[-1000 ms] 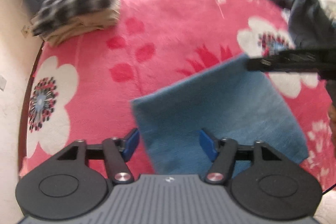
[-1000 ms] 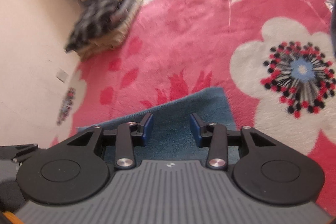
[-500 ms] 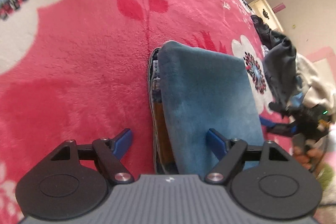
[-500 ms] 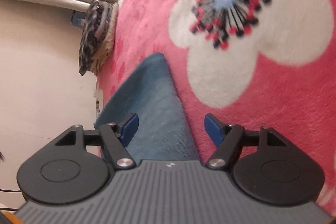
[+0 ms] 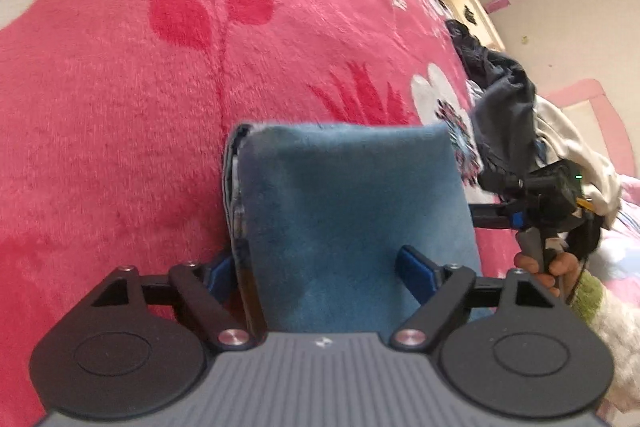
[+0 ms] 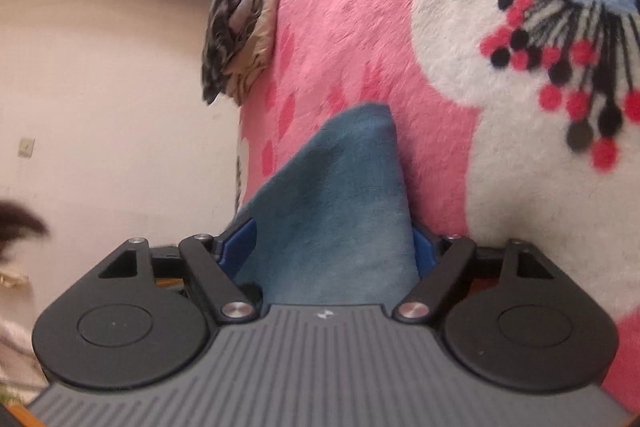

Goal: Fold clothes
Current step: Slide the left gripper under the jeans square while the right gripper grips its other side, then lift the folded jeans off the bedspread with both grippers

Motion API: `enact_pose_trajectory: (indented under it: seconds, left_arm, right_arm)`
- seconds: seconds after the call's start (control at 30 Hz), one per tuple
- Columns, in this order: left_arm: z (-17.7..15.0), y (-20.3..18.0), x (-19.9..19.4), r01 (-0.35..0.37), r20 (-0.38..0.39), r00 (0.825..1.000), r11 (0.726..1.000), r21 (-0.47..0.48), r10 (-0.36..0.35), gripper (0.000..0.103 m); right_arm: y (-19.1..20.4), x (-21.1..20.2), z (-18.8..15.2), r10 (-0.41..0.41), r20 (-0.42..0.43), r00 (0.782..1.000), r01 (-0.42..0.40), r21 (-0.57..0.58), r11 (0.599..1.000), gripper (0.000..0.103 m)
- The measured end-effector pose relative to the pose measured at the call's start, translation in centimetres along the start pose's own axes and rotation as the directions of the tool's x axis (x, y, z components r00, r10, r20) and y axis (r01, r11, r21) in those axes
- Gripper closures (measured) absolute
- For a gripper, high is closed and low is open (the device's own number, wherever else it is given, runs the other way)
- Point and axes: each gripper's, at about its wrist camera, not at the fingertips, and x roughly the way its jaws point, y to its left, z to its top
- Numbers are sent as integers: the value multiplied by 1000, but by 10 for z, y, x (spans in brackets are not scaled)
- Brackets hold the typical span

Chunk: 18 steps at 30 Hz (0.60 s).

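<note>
Both sets of jaws stand spread, each straddling an end of the folded blue cloth (image 5: 352,211) without pinching it: the left gripper (image 5: 320,269) at one end, the right gripper (image 6: 334,245) opposite. The cloth lies lengthwise between them on the pink blanket (image 5: 120,75). No writing is readable.

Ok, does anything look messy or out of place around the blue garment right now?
The folded blue garment looks tidy. The only disorder is a crumpled heap of dark and cream clothes on the pink floral blanket beyond it, still unfolded.
</note>
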Motion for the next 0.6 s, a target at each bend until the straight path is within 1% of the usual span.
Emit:
enact_pose_trajectory:
  seconds: [0.07,0.13,0.23,0.33,0.37,0.4,0.43,0.47,0.53,0.6]
  left_arm:
    - [-7,3,-3,23,-45,999,1000,-10,-24,33]
    - [-12,6,-3,31,-54,998,999,-17,-32,33]
    - [-5,9,9,39,-33,999,998,-49,-41,32]
    - [0,7,17,38,-9,999,996,-85,-39,33]
    - [0,6,17,34,-2,999,995,-97,-35,37]
    - [-1,5,14,27,4,1000,994,-107,-27,40]
    - [-2,4,11,20,6,1000,993,-116,-20,44]
    - [-2,2,9,14,8,1000,992,-125,-13,47]
    - [-1,-3,5,-2,12,1000,991,-135,3,50]
    - [0,-11,3,-20,18,1000,992,-122,23,52]
  right_arm:
    - [-2,-6,-11,13,-48,999,-12,21,1000,26]
    - [-3,-10,-20,24,-67,997,-22,26,999,26]
    - [-6,-5,-20,50,-58,997,-47,39,998,25]
    - [-5,13,-13,83,-43,996,-81,48,996,25]
    - [-2,15,-13,82,-34,996,-80,49,996,25]
    - [0,16,-14,75,-26,997,-73,52,996,27]
    - [2,14,-16,60,-17,998,-59,57,997,35]
    - [5,12,-18,45,-8,999,-44,63,997,44]
    - [10,7,-23,23,18,1000,-24,80,997,52]
    - [18,4,-28,7,43,999,-10,77,997,53]
